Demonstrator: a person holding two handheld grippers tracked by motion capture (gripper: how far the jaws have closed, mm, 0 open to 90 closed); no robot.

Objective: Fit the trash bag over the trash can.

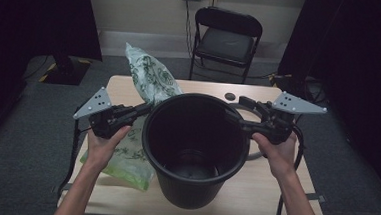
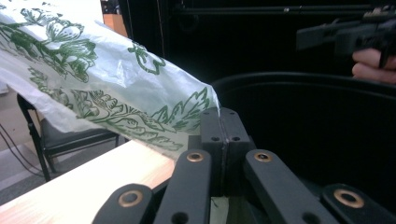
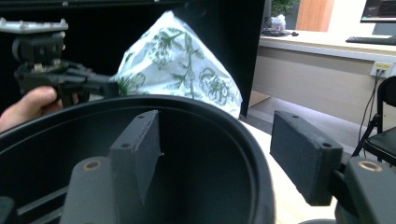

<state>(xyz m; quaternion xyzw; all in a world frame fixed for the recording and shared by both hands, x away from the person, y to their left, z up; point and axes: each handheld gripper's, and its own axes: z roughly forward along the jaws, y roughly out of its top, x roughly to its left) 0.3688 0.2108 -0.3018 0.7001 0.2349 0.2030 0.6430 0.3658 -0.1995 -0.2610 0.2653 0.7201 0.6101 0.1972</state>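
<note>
While the left tongs (image 2: pixel 219 128) are pinching a corner of the printed plastic bag (image 2: pixel 93 79) with their jaws fully together, the right tongs (image 3: pixel 219 154) are standing wide, one jaw inside the black bucket (image 1: pixel 196 148) and the other outside, with the rim running between them and no pad pressing on it; the bucket is sitting on the table (image 1: pixel 268 192) between the two tongs, and the bag is trailing from the left tongs away over the table on the side opposite the bucket, with one end rising behind the bucket's rim.

Judging by its look, the bag is going to handle as thin, light and limp; it is offering no stiffness, so it is likely to sag and billow, and the film is probably slippery enough to slide out of a shallow pinch; taking hold near the mouth hem, with a good fold of film between the pads, seems the safer grip; a sharp tug is risking a tear.

The bucket is looking stiff, smooth and fairly light; its rolled rim is the natural place to grip, jaws straddling the wall; being round and glossy, it may swivel or tip if held at one point alone.
</note>
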